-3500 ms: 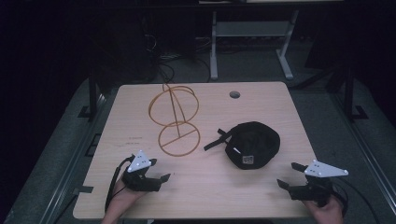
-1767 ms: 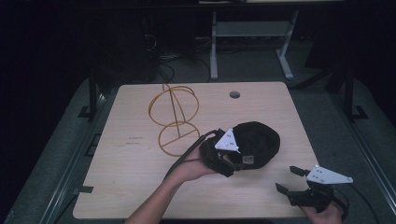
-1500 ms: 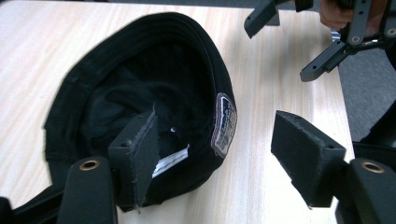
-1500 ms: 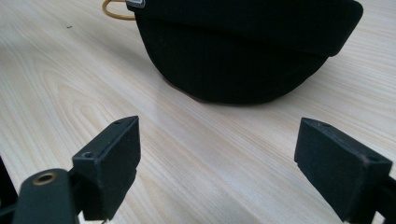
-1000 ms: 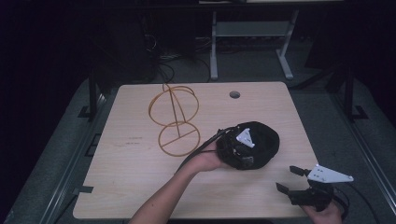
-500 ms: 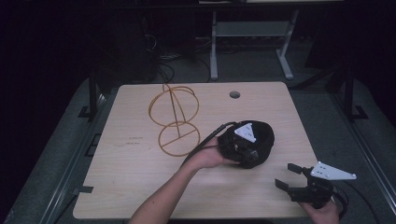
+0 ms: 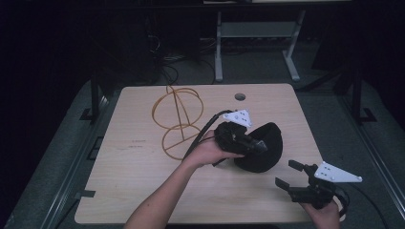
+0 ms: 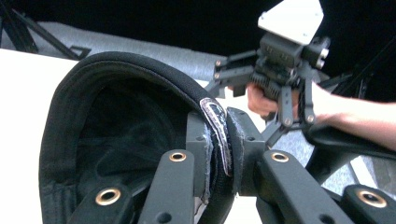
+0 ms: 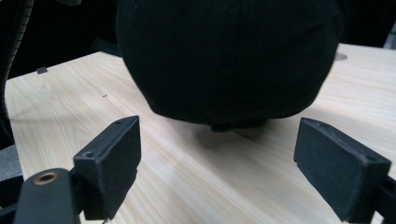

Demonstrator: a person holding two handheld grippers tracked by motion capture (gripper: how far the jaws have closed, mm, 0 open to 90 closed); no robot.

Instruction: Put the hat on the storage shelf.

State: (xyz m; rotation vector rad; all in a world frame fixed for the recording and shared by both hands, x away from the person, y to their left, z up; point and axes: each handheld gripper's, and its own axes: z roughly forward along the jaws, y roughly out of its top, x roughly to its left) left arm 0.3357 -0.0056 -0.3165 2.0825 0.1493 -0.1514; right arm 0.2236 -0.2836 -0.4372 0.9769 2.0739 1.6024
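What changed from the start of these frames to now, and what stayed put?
The left gripper crossed from the table's near left to the black cap, its jaws have just been closing onto the cap's rim, and the cap is now tipped up off the table. The right gripper, open, and the orange wire stand kept their places.

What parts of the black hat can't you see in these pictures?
- Inside of the black hat: left gripper view, too dark; the left gripper covers the lower rim it pinches.
- Hat top: right gripper view, cut off by the upper edge.
- Hat's left side: high view, hidden behind the hand.
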